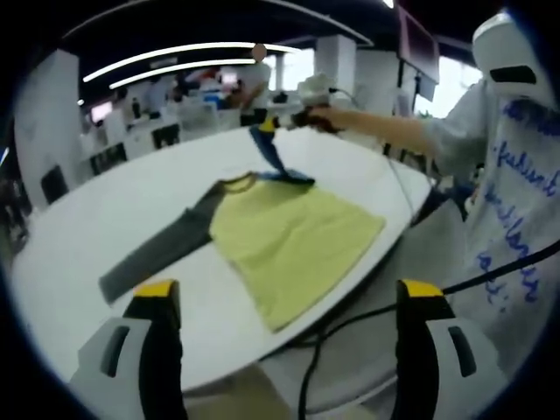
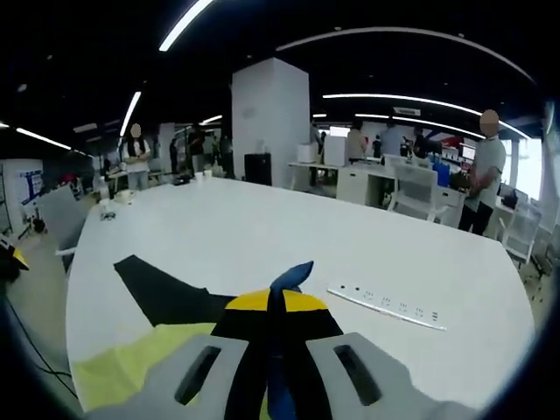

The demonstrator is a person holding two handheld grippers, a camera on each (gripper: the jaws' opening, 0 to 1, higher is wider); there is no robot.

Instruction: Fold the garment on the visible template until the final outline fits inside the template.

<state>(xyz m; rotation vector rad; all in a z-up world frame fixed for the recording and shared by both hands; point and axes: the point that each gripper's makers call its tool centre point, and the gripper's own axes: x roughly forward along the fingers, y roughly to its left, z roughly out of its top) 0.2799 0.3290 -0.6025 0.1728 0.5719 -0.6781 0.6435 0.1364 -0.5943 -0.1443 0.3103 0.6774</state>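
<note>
Right gripper view: right claw [image 2: 278,319] clenches the shirt's blue sleeve [image 2: 291,278]; carry it inward over the yellow body [image 2: 131,363], flat. Left claw [image 1: 284,302] hangs released.

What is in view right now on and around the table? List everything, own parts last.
Garment: one, yellow-green body with grey sleeves, flat on the table's near side.
Blue sleeve: one, lifted off the garment's far corner, pinched.
Table: one, white, large.
Power strip: one, white, on the table beyond the garment.
Pillar: one, white, behind the table.
Bystanders: several, standing among desks in the background.
Left gripper: yellow-tipped jaws apart, empty, held short of the garment.
Right gripper: jaws closed on the blue sleeve.
Person's arm: light sleeve, reaching across the table.
</note>
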